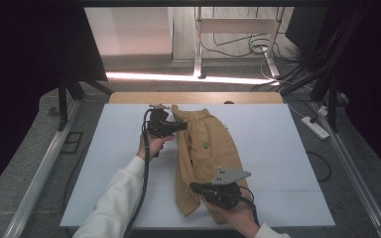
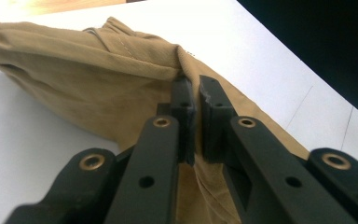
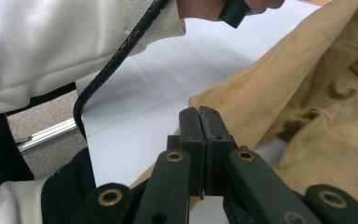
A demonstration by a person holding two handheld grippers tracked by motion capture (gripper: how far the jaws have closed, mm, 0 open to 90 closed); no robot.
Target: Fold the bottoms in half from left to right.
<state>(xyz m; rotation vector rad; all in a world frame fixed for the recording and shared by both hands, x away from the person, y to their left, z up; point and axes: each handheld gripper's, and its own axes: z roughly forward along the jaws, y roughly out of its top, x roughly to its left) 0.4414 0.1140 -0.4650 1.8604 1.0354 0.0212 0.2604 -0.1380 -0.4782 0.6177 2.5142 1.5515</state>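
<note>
Both grippers' fingers pinch the tan trousers (image 1: 206,153), lying lengthwise front-to-back, waistband at the far end.

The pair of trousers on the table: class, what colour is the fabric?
The trousers are a plain tan, or khaki, and the colour shows best in the high view.

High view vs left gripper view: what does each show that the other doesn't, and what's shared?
High view alone: the whole tan garment folded lengthwise on the white table, the right claw at its near end, both forearms, and floor with cables beyond.

Left gripper view alone: a close look at the left claw, its jaws nearly together with tan cloth pinched between them.

Shared: the tan garment's gathered waistband end, the left claw at it, and the white table.
</note>
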